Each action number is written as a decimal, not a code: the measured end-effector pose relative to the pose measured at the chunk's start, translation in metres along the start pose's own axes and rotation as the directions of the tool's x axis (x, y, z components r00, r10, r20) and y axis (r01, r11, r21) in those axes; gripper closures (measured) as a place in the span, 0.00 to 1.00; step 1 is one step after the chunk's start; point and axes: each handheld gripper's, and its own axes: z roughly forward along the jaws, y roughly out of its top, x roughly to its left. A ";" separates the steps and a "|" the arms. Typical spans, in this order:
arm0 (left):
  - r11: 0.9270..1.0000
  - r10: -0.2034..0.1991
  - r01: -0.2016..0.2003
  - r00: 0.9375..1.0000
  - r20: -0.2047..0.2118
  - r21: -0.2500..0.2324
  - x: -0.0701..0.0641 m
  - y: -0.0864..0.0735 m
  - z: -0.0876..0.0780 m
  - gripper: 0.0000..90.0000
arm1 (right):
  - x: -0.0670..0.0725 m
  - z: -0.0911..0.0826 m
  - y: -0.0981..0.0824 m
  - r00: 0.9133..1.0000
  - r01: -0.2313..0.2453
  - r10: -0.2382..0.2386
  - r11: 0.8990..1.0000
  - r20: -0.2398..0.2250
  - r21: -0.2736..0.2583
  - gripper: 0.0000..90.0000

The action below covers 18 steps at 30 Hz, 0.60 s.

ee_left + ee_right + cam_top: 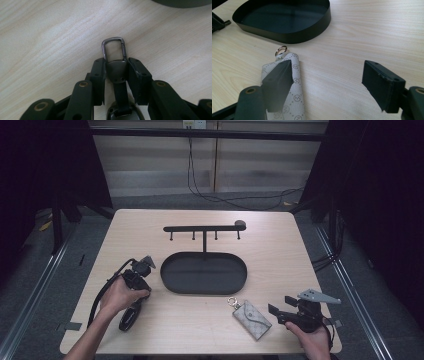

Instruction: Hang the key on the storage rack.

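Item 1: key fob [117,72], dark, with strap and metal clasp [113,48]. It is being gripped at its upper end by the left gripper [116,68], whose jaws are being pressed against both sides of it; the fob is lying on the table [50,37] near the tray's left end, with the clasp jutting past the fingertips.

Item 2: key pouch [251,319], pale, patterned, with a ring [280,50]. It is lying flat in front of the tray, just left of the right gripper [332,80]. That gripper's jaws are being held wide apart, with nothing between them; one finger [277,81] is being held over the pouch's edge.

Item 3: tray [204,272], oval, black, with a hook rack [204,228] behind it.

Step judged in hand: the fob is being secured for lifting. Next move, as judged: the fob is to be raised with the clasp kept free, so that it can be hung on a hook.
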 end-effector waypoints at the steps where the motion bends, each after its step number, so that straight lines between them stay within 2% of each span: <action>1: 1.000 0.005 -0.005 1.000 -0.001 0.006 0.001 0.001 0.000 0.76 | 0.000 0.000 0.000 1.000 0.003 -0.003 1.000 0.002 -0.001 0.27; 8: 0.999 -0.026 0.026 1.000 0.001 0.029 0.001 0.005 0.000 0.78 | 0.000 0.000 0.000 1.000 0.002 -0.002 1.000 0.007 0.001 0.27; 13: 1.000 -0.005 0.005 1.000 0.009 0.029 0.002 0.006 0.000 0.78 | 0.000 0.000 0.000 1.000 0.001 -0.001 1.000 0.008 0.003 0.27; 18: 1.000 -0.001 0.000 1.000 0.025 0.021 0.006 0.005 0.000 0.79 | 0.000 0.001 0.000 1.000 0.001 -0.001 1.000 0.010 0.006 0.28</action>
